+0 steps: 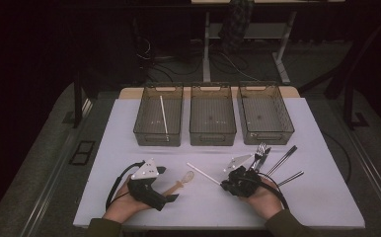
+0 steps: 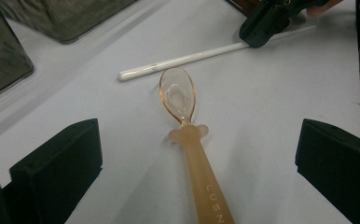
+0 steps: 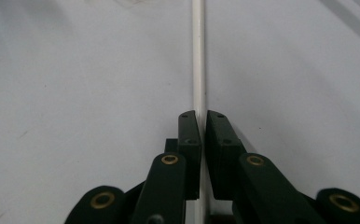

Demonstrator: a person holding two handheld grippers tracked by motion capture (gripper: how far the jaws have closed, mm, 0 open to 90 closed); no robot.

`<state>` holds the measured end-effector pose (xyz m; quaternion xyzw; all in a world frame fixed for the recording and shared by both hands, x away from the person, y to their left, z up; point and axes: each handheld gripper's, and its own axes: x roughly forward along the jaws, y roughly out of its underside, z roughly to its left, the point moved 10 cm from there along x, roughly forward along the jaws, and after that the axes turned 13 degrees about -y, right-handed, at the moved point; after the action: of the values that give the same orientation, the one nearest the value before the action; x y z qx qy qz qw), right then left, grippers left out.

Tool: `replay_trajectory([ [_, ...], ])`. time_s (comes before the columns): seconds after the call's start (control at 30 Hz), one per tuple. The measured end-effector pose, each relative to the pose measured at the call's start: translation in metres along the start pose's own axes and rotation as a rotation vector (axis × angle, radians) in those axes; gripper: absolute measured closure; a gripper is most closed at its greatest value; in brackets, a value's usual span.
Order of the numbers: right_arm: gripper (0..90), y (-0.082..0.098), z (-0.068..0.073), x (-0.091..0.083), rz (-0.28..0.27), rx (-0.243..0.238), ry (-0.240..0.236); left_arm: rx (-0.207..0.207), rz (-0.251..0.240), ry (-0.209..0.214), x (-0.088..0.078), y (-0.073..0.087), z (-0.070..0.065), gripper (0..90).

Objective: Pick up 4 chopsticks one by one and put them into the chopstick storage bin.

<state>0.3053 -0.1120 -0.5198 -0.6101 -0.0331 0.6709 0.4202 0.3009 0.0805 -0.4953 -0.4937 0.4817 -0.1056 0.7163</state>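
We see the right gripper (image 3: 201, 122) clenched on one end of a white chopstick (image 3: 198, 56), which lies flat on the white table (image 1: 322, 197) and points toward the translucent orange spoon (image 2: 187, 140). We judge the stick light, stiff and slippery, so a hold nearer its middle would tip less. The left gripper (image 2: 197, 158) stands released, jaws either side of the spoon's handle. Beyond stand three grey bins (image 1: 213, 140), the left one holding another chopstick (image 1: 163, 114)
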Motion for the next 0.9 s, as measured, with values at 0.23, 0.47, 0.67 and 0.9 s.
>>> replay_trajectory([
  [0.23, 84.9, 0.0, 0.0, -0.001, -0.007, 0.011, -0.009, -0.001, -0.004, -0.001, -0.001, -0.001, 0.0, 0.0],
  [0.47, 85.0, -0.004, -0.001, -0.008, -0.029, 0.01, -0.027, -0.002, -0.005, -0.001, -0.001, -0.001, 0.001, 0.0],
  [0.67, 85.0, -0.007, -0.003, -0.019, -0.059, 0.0, -0.034, -0.002, -0.004, -0.001, -0.001, -0.001, 0.001, 0.0],
  [0.9, 85.0, -0.012, -0.007, -0.033, -0.107, -0.001, -0.034, 0.001, -0.004, -0.002, -0.001, -0.001, 0.001, 0.0],
])
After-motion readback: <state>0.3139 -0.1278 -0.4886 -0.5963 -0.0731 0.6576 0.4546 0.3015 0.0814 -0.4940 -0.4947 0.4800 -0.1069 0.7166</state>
